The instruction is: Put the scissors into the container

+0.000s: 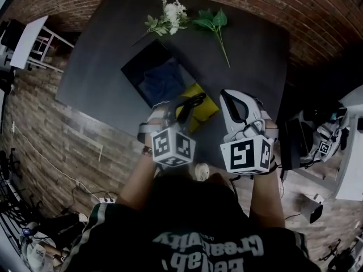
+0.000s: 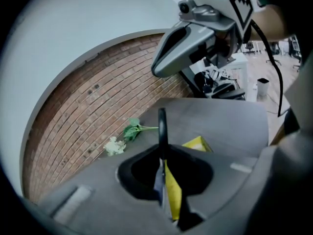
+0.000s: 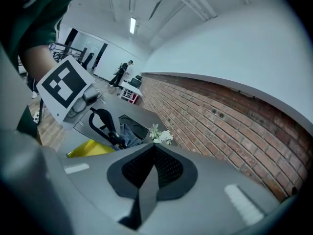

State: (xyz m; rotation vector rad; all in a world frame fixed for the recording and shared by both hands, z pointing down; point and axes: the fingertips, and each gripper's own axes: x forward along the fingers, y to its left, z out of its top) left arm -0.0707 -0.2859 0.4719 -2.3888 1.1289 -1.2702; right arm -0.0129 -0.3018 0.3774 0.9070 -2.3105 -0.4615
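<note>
Nearest the camera, low in the head view, the person's two hands carry the grippers side by side above the dark table (image 1: pixel 96 78). The right gripper (image 1: pixel 228 98) has its jaws pressed together with nothing between them. The left gripper (image 1: pixel 177 113) is clamped on the scissors (image 1: pixel 191 102). In the left gripper view the jaws pinch the thin greyish blade end low in the frame, while the black handle loop (image 2: pixel 161 126) stands edge-on, sticking out past the fingertips.

Just beyond and below the scissors lies a yellow sheet (image 1: pixel 205 107). It also shows as a yellow strip through the gap between the left jaws. Further up and left of it sits the container (image 1: pixel 136 67), a dark square tray with a blue cloth (image 1: pixel 161 81) bunched inside. At the top of the frame lie white flowers (image 1: pixel 170 16) and a green sprig (image 1: pixel 212 21).

The scissors look light and stiff, steel and hard plastic with nothing to crush. The blades are probably slick and narrow, so a pinch on them gives little purchase. With the bulkier handle hanging free at the front, the tool could swivel in the grip. Holding close to the pivot, as seems the case here, looks the steadiest choice. The cloth should soften the landing, so a low, handle-first release over the tray seems enough.
</note>
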